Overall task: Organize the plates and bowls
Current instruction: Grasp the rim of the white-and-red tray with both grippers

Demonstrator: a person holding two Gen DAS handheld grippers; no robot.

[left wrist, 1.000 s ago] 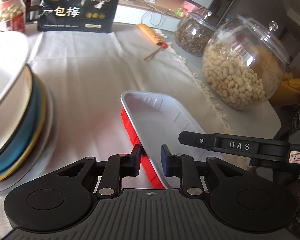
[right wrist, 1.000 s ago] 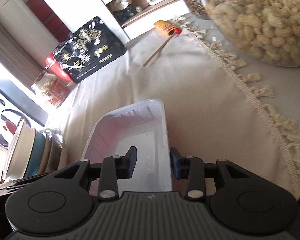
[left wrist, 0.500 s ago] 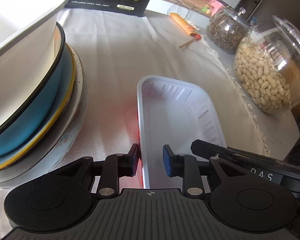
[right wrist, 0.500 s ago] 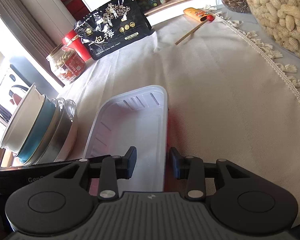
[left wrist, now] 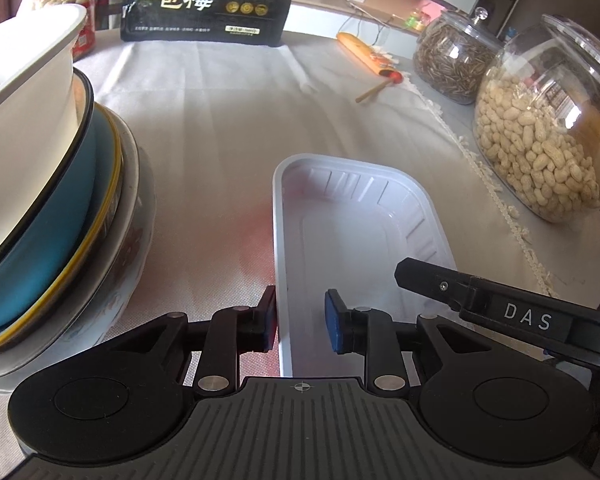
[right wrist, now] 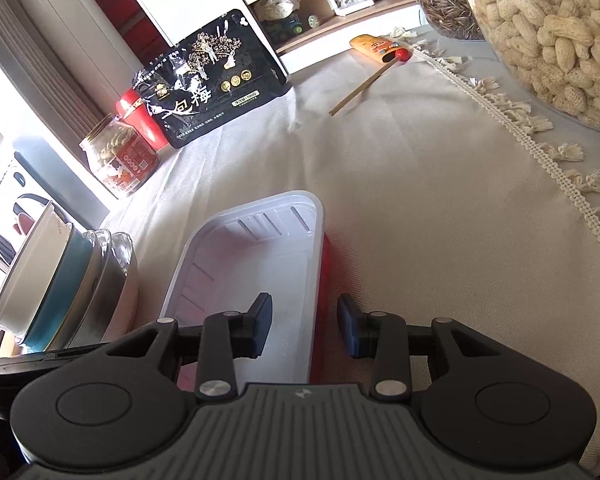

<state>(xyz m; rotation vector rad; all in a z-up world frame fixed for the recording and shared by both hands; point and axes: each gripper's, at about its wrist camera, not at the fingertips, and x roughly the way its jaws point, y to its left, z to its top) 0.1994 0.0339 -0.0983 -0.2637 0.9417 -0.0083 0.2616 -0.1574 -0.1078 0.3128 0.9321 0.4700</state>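
Observation:
A white rectangular plastic tray with a red underside [left wrist: 360,232] lies flat on the tablecloth; it also shows in the right wrist view [right wrist: 260,264]. My left gripper [left wrist: 301,320] is open, its jaws straddling the tray's left rim. My right gripper [right wrist: 304,328] is open, its jaws straddling the tray's right rim. A stack of bowls [left wrist: 40,184] with a white one on top, a blue one below and a patterned one at the bottom stands left of the tray; it also shows in the right wrist view [right wrist: 60,284].
A glass jar of peanuts [left wrist: 540,140] and a jar of seeds [left wrist: 452,60] stand at the right. A black snack bag [left wrist: 208,0] and a red-lidded jar [left wrist: 64,4] stand at the back. An orange packet with a stick [left wrist: 372,64] lies behind. The fringed cloth edge [right wrist: 560,176] runs right.
Both grippers' jaws have opened wider around the tray's rims. The tray, tilted a second ago, now lies flat on the cloth.

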